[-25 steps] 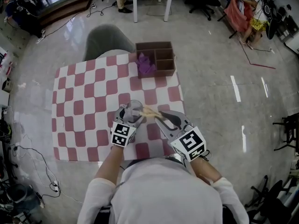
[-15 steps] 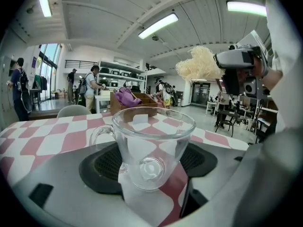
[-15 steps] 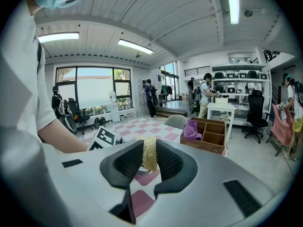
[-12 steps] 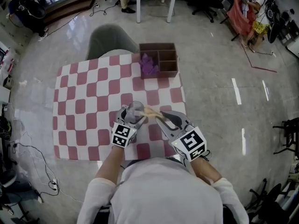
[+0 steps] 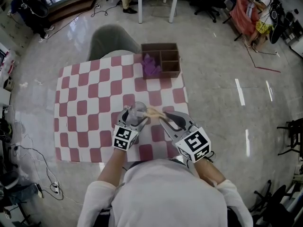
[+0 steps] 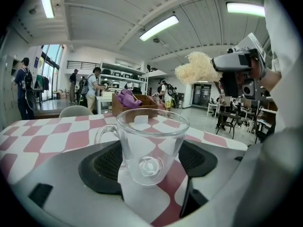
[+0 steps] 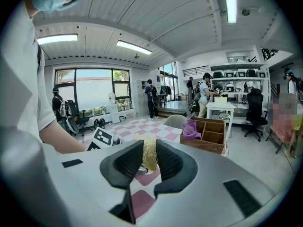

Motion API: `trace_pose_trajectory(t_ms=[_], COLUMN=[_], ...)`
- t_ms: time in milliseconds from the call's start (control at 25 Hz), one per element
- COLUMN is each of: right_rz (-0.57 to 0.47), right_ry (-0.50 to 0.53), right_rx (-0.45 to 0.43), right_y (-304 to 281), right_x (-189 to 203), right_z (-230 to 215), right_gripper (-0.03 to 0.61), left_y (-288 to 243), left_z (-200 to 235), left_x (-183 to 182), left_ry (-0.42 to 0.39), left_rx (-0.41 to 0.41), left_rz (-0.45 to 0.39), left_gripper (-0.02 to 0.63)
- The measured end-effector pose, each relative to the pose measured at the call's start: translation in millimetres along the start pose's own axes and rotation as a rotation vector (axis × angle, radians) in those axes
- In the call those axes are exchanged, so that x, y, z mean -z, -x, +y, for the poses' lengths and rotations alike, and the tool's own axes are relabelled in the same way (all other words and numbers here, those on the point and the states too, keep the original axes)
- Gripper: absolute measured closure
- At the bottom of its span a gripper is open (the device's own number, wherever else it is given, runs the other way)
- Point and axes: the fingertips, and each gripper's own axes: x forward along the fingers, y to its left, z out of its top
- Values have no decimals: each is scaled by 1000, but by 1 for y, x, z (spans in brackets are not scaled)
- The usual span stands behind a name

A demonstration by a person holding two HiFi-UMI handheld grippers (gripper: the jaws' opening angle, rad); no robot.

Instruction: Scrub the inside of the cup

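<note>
Glass cup (image 6: 150, 141), likely slick and fragile: left hand-held gripper (image 6: 150, 168) clamps its walls; right hand-held gripper (image 7: 149, 163) pinches soft scrubber (image 7: 150, 151).

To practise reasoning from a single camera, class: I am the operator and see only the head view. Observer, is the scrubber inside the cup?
Observer: No. In the left gripper view the scrubber hangs above and to one side of the cup, outside its rim.
Operator: Is the cup gripped?
Observer: Yes. The left gripper is closed on it from both sides.
Operator: And the scrubber?
Observer: The right gripper view shows the right gripper shut on it.
</note>
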Motion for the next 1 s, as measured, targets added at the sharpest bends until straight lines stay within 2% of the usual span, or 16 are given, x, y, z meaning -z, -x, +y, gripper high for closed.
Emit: trace_pose_trajectory(t_ms=[640, 1000], right_rz=[-22, -29], right_ry=[-21, -24], right_rx=[-15, -32], right_y=[3, 7], right_x=[3, 5], right_z=[5, 7], right_gripper=[486, 486], left_y=[47, 71], left_z=[-6, -21], left_x=[-13, -23], left_ry=[26, 28], left_rx=[-93, -117], left_rz=[-32, -63], left_gripper=[258, 258])
